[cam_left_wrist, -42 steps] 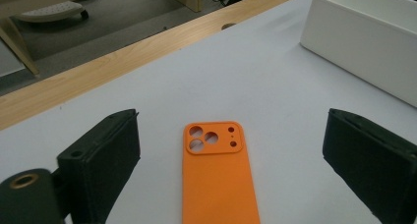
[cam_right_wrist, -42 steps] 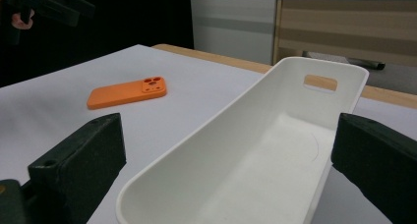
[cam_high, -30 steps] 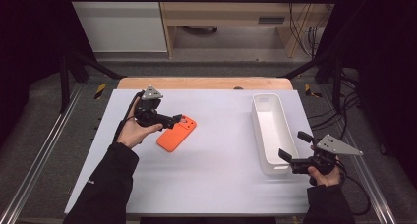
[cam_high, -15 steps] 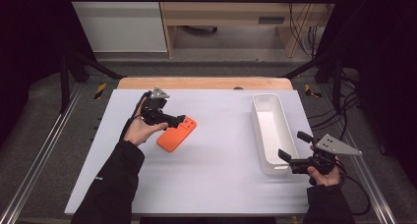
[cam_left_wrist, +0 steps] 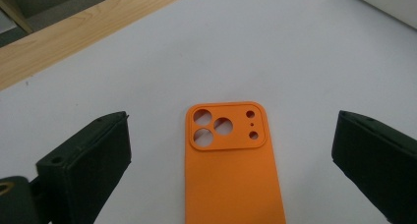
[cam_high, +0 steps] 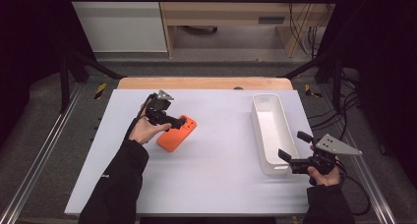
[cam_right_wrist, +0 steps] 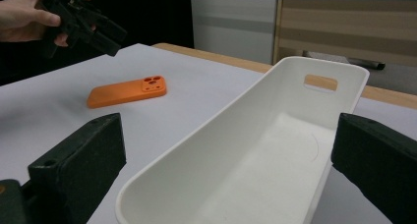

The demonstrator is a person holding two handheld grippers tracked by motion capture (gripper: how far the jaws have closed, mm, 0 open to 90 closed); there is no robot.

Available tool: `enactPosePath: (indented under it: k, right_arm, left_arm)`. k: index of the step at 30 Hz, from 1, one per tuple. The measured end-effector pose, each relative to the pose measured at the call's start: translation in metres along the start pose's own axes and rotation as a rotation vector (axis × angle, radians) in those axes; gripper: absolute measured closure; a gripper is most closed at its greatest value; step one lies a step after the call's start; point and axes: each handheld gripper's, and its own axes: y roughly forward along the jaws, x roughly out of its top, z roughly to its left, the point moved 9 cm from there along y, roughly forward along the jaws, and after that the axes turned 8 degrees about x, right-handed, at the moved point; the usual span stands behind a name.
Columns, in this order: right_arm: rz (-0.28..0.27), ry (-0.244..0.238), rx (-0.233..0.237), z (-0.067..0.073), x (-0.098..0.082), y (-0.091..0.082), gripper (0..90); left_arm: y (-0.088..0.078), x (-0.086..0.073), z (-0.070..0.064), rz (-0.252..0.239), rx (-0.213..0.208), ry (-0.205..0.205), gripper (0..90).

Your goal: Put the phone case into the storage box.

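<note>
An orange phone case (cam_high: 177, 133) lies flat on the white table (cam_high: 216, 180), left of centre, camera cut-outs facing up. My left gripper (cam_high: 175, 122) hovers just above its far end, open, with nothing held. In the left gripper view the phone case (cam_left_wrist: 231, 180) lies between and below the wide-apart jaws of the left gripper (cam_left_wrist: 232, 128). My right gripper (cam_high: 294, 146) is open at the near end of a long white tray (cam_high: 269, 135), its jaws straddling that end without gripping it. The right gripper view shows the tray (cam_right_wrist: 206, 130) empty, the case (cam_right_wrist: 127, 92) and the left gripper (cam_right_wrist: 83, 25) beyond.
A wooden strip (cam_high: 201, 83) runs along the table's far edge. Metal rails (cam_high: 44, 150) flank the table, and cables (cam_high: 354, 116) lie on the floor at the right. Bare tabletop spreads between the case and the tray and along the near side.
My left gripper has shifted a little to the right, over the orange case. The right gripper, the tray and the case have stayed put.
</note>
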Motion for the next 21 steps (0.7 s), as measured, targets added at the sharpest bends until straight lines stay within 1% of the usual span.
enactPosePath:
  k: [6,13,19,21]
  right_arm:
    - [0.000,0.000,0.001,0.000,0.000,0.000,0.4]
    - [0.000,0.002,0.000,0.000,0.000,0.000,0.4]
    - [-0.002,0.002,0.001,0.000,0.000,0.000,0.4]
    - [0.000,0.001,0.002,0.000,0.000,0.000,0.4]
  left_arm:
    - [0.008,-0.007,-0.001,0.031,-0.009,-0.005,1.0]
    - [0.015,-0.014,0.000,0.042,-0.010,-0.028,1.1]
    - [0.023,-0.022,-0.001,0.058,-0.012,-0.029,1.1]
    - [0.026,-0.025,0.000,0.074,-0.010,-0.027,1.0]
